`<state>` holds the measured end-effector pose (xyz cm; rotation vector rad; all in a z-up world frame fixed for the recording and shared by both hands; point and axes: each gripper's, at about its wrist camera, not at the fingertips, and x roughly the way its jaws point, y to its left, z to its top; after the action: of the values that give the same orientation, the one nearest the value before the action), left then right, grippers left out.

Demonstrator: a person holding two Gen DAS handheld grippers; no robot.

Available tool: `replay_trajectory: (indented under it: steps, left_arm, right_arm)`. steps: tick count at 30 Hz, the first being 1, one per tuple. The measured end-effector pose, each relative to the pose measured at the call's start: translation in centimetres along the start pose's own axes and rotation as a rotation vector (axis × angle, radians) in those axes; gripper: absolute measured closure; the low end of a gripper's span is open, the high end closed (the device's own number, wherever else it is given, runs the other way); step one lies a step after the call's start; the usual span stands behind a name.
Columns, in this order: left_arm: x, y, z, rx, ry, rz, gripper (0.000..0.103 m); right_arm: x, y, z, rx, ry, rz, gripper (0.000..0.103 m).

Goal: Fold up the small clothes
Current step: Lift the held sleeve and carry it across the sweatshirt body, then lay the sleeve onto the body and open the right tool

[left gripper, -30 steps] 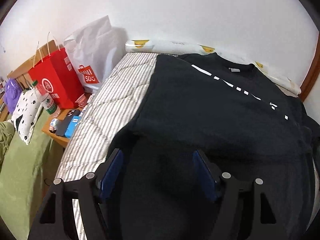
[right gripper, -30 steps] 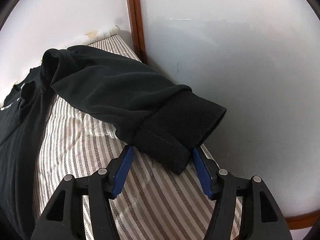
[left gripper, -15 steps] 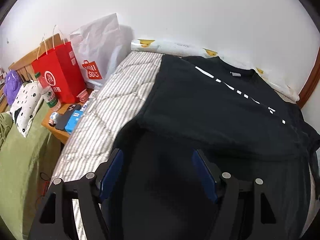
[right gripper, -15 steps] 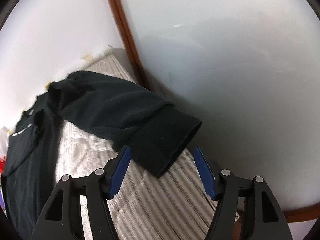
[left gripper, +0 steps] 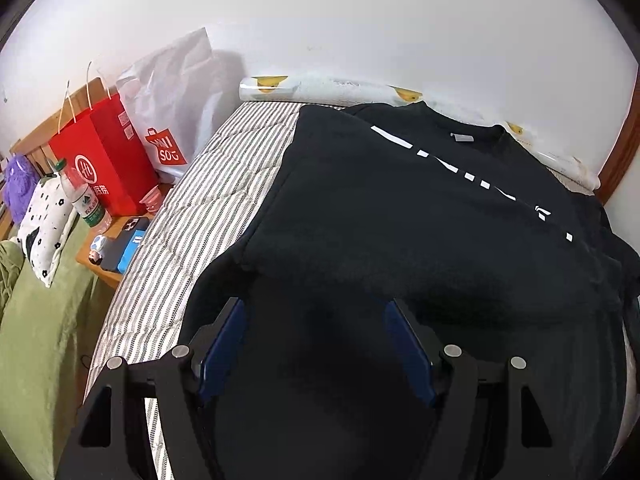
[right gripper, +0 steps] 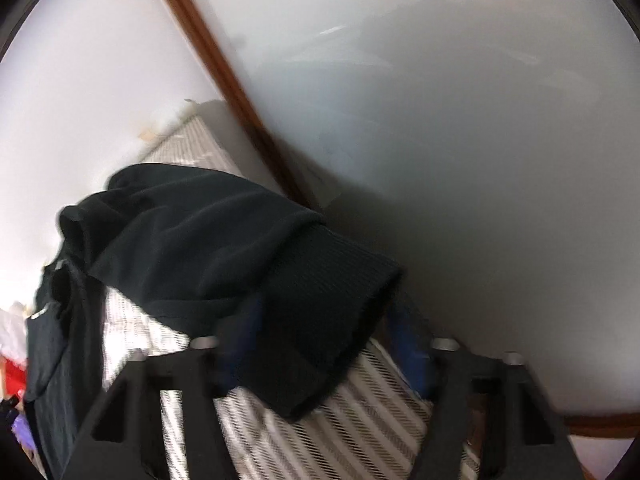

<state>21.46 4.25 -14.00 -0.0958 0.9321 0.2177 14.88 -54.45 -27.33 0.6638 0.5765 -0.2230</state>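
Note:
A black sweatshirt (left gripper: 420, 216) with white chest print lies spread on the striped bed (left gripper: 208, 208). One sleeve looks folded across its lower body, under my left gripper (left gripper: 316, 332), which is open and empty just above the cloth. In the right wrist view the other sleeve (right gripper: 208, 248) stretches toward the wall, ending in a ribbed cuff (right gripper: 328, 320). My right gripper (right gripper: 324, 344) is open, its blue pads on either side of the cuff. The view is blurred, so contact is unclear.
Left of the bed stand a red paper bag (left gripper: 104, 160), a white shopping bag (left gripper: 168, 120), a water bottle (left gripper: 84, 200) and a small wooden table (left gripper: 108, 248) with phones. A white wall (right gripper: 480, 160) with a brown frame (right gripper: 224, 80) borders the bed's right side.
My right gripper has tilted and moved forward around the cuff, which now sits deeper between the pads. My left gripper has pulled back slightly over the sweatshirt.

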Motion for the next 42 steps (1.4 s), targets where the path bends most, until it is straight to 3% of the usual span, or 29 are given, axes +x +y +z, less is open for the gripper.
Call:
replay_trajectory:
  steps: [1, 2, 3, 8, 15, 22, 25, 31, 37, 42]
  left_arm:
    - [0.0, 0.1, 0.0, 0.000, 0.000, 0.000, 0.032]
    - [0.0, 0.2, 0.1, -0.002, -0.001, -0.002, 0.032]
    - [-0.1, 0.3, 0.1, -0.007, -0.001, -0.006, 0.032]
    - [-1.0, 1.7, 0.2, -0.023, -0.017, -0.029, 0.032]
    - [-2.3, 3.2, -0.1, -0.048, -0.040, -0.081, 0.032]
    - [-3.5, 3.8, -1.3, -0.077, -0.048, -0.134, 0.032]
    - [-3.9, 4.3, -1.3, -0.070, -0.047, -0.143, 0.032]
    - [-4.5, 6.5, -0.7, -0.070, -0.066, -0.146, 0.032]
    - [-3.9, 9.4, 0.0, -0.082, -0.071, -0.147, 0.032]
    - [-2.6, 11.9, 0.8, -0.098, -0.074, -0.133, 0.032]
  right_arm:
    - [0.0, 0.6, 0.1, -0.015, -0.009, -0.008, 0.072]
    - [-0.4, 1.1, 0.1, -0.042, -0.031, -0.037, 0.095]
    - [-0.6, 1.6, 0.2, -0.073, -0.046, -0.057, 0.098]
    - [-4.2, 3.0, 1.7, -0.094, -0.126, -0.053, 0.098]
    - [-15.7, 7.1, 6.8, -0.175, -0.362, -0.057, 0.098]
    - [-23.4, 14.9, 10.5, -0.315, -0.497, 0.012, 0.098]
    - [-24.7, 19.3, 10.1, -0.376, -0.492, 0.080, 0.098]
    - [-24.6, 29.9, 7.4, -0.447, -0.394, 0.268, 0.098]
    - [-20.4, 42.8, 2.7, -0.518, -0.235, 0.397, 0.098]
    - [-16.0, 53.2, -3.4, -0.598, -0.109, 0.478, 0.098]
